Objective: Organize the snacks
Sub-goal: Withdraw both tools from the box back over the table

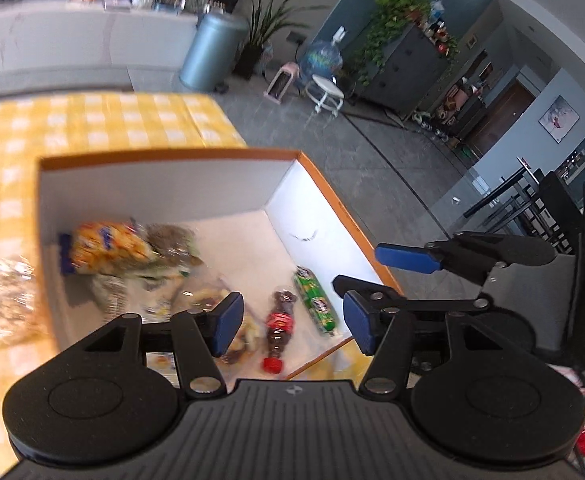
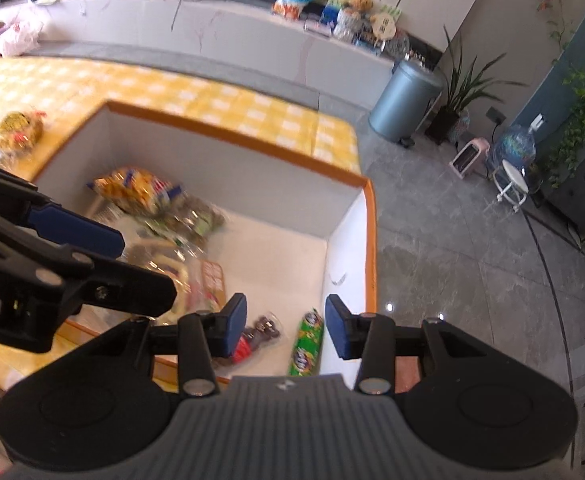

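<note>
Your left gripper [image 1: 290, 326] hangs above the near edge of an orange-rimmed box [image 1: 172, 156] with white inner walls; its blue-padded fingers are spread wide with nothing between them. Your right gripper [image 2: 286, 330] hovers over the same box [image 2: 228, 136], also spread and empty. Each claw shows at the edge of the other's view, just beside it.

The box sits on a table covered in a yellow and white checked cloth [image 1: 112, 120]. Inside, an orange and blue snack bag [image 1: 108, 246] lies toward the far left corner on top of clear-wrapped packets. Near the right wall lie a green tube-shaped packet [image 1: 316, 300] and, just beside it, a small dark bottle-shaped item with a red label and red cap [image 1: 278, 330]. The contents are blurred, so labels cannot be read.

Outside the box, on the cloth to its left, rests a clear-wrapped round snack [image 1: 2, 304]. In the right view another yellow wrapped snack [image 2: 18, 128] lies on the cloth beyond the box's left side.
</note>
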{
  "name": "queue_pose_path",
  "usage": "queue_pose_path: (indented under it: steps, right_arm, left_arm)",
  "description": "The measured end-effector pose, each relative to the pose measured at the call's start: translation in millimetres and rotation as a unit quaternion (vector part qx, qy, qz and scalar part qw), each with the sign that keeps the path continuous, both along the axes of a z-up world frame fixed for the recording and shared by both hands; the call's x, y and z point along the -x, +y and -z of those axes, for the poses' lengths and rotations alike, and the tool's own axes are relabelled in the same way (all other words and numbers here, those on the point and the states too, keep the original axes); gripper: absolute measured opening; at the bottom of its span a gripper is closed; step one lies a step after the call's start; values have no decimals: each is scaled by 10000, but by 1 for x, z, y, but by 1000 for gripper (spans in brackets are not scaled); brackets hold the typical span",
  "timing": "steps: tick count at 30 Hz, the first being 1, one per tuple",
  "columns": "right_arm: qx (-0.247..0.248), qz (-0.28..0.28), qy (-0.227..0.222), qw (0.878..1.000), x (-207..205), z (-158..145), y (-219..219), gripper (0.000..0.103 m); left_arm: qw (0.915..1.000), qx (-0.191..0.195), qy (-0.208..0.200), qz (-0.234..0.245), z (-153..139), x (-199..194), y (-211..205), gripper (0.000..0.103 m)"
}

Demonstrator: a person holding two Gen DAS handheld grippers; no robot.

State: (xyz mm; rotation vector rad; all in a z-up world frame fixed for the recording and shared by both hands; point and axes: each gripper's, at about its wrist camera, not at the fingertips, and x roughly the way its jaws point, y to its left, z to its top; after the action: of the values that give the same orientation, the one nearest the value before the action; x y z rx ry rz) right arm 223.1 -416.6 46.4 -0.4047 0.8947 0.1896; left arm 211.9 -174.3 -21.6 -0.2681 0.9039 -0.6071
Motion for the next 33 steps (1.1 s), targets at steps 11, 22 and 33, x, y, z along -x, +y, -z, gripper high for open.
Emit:
queue_pose_path:
  steps: [11,22,33]
  right_arm:
    - [-960,140,-983,9904,55,-17,52,43]
    - [-2170,251,-1351,9664,104,7,135,43]
    - [-2643,20,-1464,9533,128,48,218,43]
  left_arm:
    - [9895,-638,-1097,-694,-19,62,81,67]
    - [9673,-1287,-1394,-1682,-9,114,167,69]
    - [9540,-1549,-1178,-2280,34,133,237,69]
